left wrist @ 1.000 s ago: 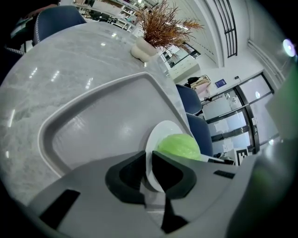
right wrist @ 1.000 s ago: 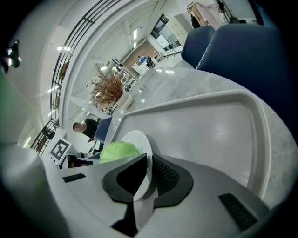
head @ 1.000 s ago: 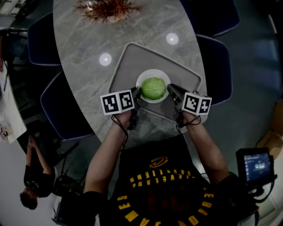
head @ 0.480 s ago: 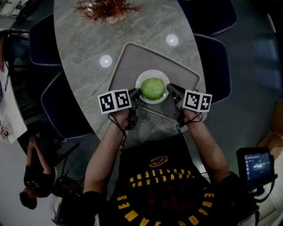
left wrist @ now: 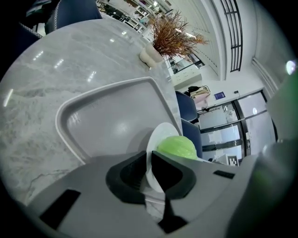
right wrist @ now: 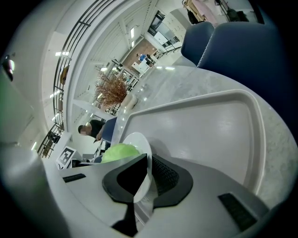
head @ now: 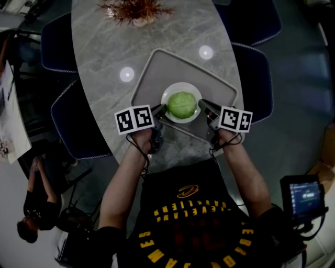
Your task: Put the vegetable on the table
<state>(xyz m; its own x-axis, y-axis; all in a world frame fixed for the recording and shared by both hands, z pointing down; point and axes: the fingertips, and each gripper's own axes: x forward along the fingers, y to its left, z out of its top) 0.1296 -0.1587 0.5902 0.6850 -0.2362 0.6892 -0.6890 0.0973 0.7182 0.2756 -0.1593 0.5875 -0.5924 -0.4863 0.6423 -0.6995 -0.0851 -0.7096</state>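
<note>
Little has shifted: left gripper (head: 161,109) and right gripper (head: 202,105) clamp the plate (head: 180,86) of cabbage (head: 181,104), seemingly just above the tray (head: 157,68).

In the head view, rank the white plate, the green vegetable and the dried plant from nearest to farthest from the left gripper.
1. The white plate: its rim is clamped by the left gripper.
2. The green vegetable: on the plate's middle.
3. The dried plant: at the far end of the table.

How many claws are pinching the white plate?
2. The left claw pinches the plate on its left rim, the right claw on its right rim. None looks hidden.
</note>
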